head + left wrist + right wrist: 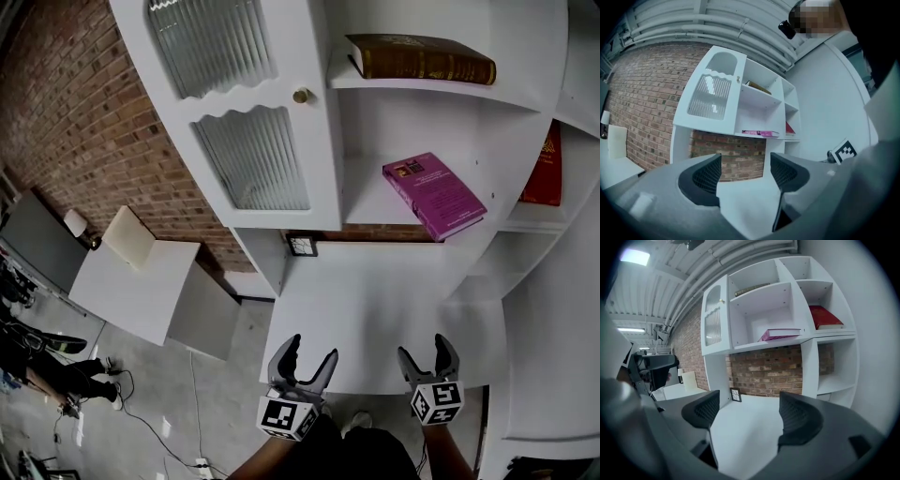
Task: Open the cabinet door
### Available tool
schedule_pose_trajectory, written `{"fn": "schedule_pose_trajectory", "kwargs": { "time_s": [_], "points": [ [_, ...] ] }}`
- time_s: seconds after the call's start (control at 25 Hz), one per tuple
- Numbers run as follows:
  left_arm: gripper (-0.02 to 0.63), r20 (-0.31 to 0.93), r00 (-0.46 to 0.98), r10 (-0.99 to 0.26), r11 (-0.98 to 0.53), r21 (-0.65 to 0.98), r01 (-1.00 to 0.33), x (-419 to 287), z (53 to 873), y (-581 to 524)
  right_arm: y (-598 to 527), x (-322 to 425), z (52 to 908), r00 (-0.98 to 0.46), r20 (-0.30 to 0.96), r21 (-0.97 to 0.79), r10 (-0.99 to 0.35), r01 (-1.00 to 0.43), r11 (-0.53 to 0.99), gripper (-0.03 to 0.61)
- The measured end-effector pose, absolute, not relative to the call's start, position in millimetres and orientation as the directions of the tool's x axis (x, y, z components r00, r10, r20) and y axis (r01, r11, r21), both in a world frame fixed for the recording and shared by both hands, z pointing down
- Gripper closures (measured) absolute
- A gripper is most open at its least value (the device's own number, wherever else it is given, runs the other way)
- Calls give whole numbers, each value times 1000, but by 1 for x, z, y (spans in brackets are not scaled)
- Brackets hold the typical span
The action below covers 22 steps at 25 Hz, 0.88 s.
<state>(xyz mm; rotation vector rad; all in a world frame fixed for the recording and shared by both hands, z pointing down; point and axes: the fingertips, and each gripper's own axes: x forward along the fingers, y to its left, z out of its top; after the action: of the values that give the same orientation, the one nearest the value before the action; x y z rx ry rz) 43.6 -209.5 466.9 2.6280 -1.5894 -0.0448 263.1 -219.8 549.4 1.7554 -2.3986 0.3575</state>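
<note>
White cabinet door (248, 141), ribbed glass, brass knob (300, 96), at the far left of the shelving: looks shut flush (so nothing of the task is done). Left gripper (311, 349) and right gripper (425, 349) hang over the near edge of the surface (375, 300), jaws wide apart, both empty, well apart from the knob. Reach, grasp and pull all remain.

Three books are lying on the shelves in the upper right of the frame: one brown book (422, 58), one magenta book (434, 196), one red book (544, 169). One cabinet door (234, 112) is showing two ribbed panes and one brass knob (300, 96). One framed picture (302, 246) is standing at centre. Two claws are showing at the bottom: left claw (302, 361), right claw (428, 361).
</note>
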Motion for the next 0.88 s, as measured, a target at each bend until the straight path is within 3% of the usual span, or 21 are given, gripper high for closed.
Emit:
{"fn": "schedule_pose_trajectory", "kwargs": {
  "time_s": [0.28, 0.88],
  "points": [
    [298, -63, 552, -831, -554, 17, -832, 51, 415, -240, -243, 229, 545, -319, 246, -110, -915, -947, 300, 195],
    [298, -240, 612, -753, -604, -115, -788, 73, 273, -323, -295, 201, 505, -326, 138, -117, -935, -943, 312, 196]
  ]
}}
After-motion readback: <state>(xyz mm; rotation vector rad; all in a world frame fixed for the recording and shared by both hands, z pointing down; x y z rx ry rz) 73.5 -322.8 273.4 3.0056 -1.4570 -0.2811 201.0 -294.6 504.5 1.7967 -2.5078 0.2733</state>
